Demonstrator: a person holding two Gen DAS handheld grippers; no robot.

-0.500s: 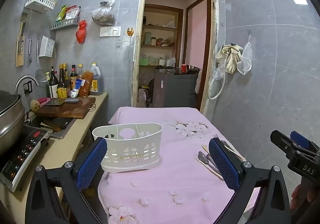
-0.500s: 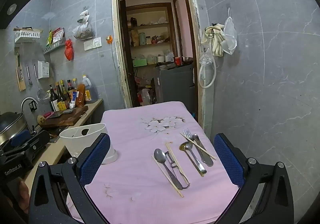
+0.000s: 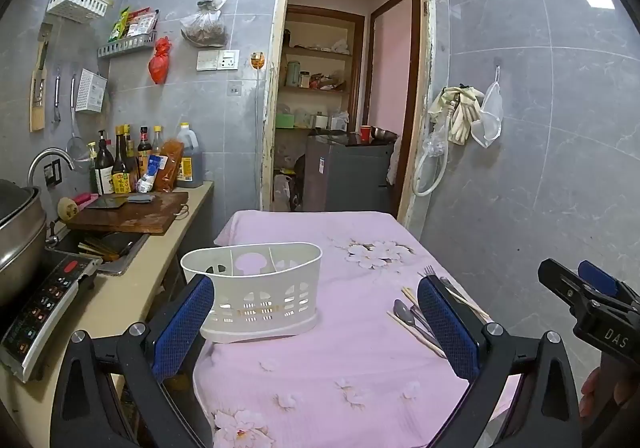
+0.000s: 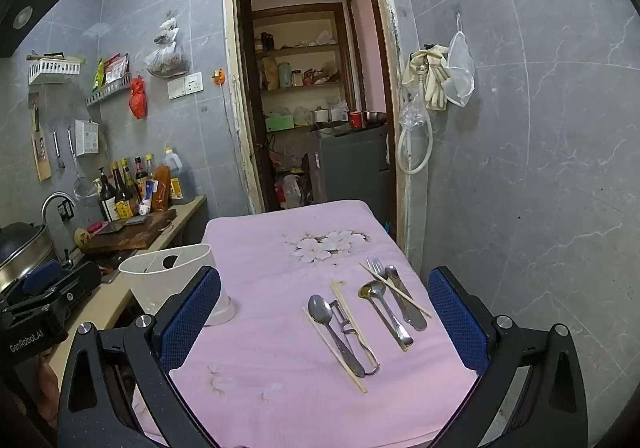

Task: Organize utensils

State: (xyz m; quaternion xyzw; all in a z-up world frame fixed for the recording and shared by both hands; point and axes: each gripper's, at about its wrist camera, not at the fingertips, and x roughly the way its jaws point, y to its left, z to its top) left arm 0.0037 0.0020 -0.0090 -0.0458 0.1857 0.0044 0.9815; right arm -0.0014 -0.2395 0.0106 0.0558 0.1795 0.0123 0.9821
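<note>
Two spoons [image 4: 320, 308], one fork [image 4: 375, 267], one caddy [image 3: 256, 288]; both hand-held grippers [image 4: 324, 328] wide apart, empty.

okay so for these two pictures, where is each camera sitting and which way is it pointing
Left wrist: on the left gripper, angled slightly down over the pink tablecloth at the white caddy; its own open fingers, the right gripper and a hand at the right edge show.
Right wrist: on the right gripper, facing the cutlery; its open fingers and the left gripper at the left edge show.
Shared: table, caddy, cutlery, doorway, counter.
</note>
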